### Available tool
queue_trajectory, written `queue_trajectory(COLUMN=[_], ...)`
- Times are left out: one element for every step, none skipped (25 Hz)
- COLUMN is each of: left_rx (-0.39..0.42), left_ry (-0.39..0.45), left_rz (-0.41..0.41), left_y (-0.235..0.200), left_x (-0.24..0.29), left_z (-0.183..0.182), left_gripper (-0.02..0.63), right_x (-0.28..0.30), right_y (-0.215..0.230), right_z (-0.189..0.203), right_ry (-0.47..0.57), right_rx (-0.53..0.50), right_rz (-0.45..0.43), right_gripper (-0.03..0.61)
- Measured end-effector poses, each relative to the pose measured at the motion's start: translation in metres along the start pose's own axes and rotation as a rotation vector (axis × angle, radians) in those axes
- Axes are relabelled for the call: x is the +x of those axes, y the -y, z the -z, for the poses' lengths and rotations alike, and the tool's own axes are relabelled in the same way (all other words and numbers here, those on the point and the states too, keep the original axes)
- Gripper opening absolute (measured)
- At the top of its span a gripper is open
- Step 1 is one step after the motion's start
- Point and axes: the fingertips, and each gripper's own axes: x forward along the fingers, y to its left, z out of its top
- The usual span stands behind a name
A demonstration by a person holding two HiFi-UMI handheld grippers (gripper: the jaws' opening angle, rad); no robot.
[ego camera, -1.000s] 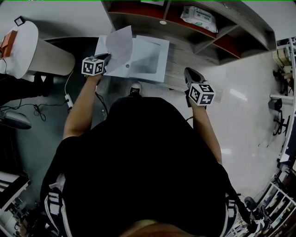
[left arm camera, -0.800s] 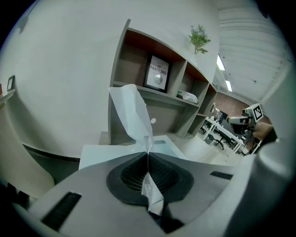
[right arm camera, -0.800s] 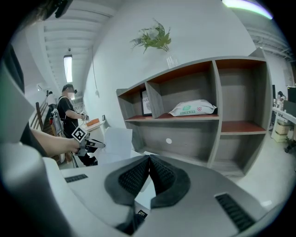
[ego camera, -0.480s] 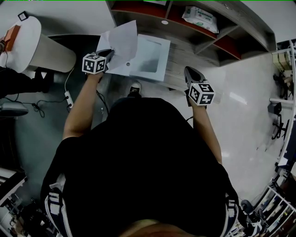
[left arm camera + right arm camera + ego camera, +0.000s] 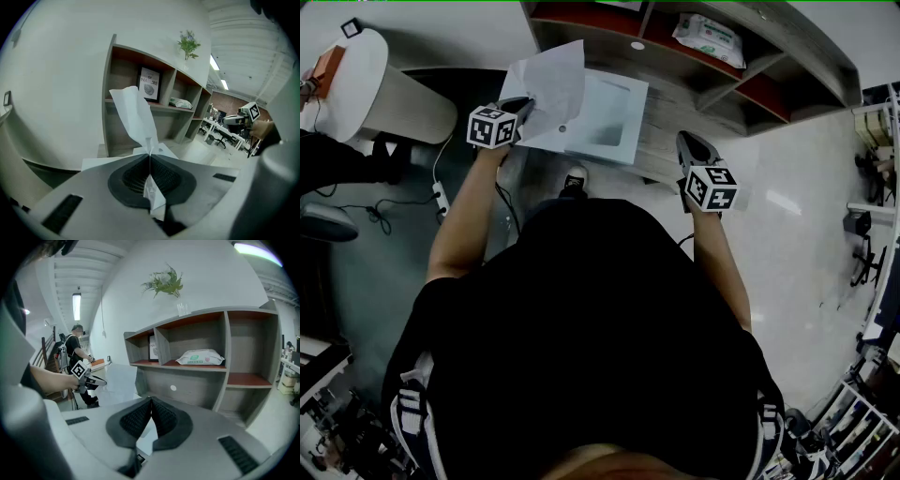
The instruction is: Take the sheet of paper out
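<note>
Left gripper [image 5: 521, 106] clenched on the sheet of paper [image 5: 553, 82], held at 11 o'clock above the white tray [image 5: 617, 120]. Right gripper [image 5: 688, 145] closed, empty. Recommended: steady lift away, grip unrelaxed, until the sheet clears the tray.

Fig.: Grey, red-lined shelf unit [image 5: 661, 114]; wipes pack [image 5: 707, 31] in one bay, framed print [image 5: 149, 85] in next; plant [image 5: 164, 282] on top. White cylinder [image 5: 389, 94] w/ orange item [image 5: 319, 75], far left; cable [image 5: 441, 199] on floor [image 5: 375, 281].
</note>
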Motion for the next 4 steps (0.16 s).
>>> queue_trajectory(left_rx=[-0.003,-0.005,-0.005,-0.004], left_ry=[0.003,0.005,0.007,0.009], left_rz=[0.005,0.009,0.012,0.014], left_y=[0.0005,0.0010,0.0014,0.0017], left_x=[0.0000,0.0000,0.0000,0.0000], left_z=[-0.0008,-0.0019,-0.0030,-0.0041], left_gripper=[0.026,0.026,0.026,0.026], right_x=[0.0006,0.0012,0.0019,0.0026], right_y=[0.0000,0.0000,0.0000,-0.0001], right_z=[-0.0002,-0.0004,-0.0007,-0.0010], right_ry=[0.001,0.003,0.004,0.006], right_rx=[0.002,0.004,0.007,0.009], right_rz=[0.000,0.000,-0.001,-0.001], right_gripper=[0.014,0.014,0.014,0.014])
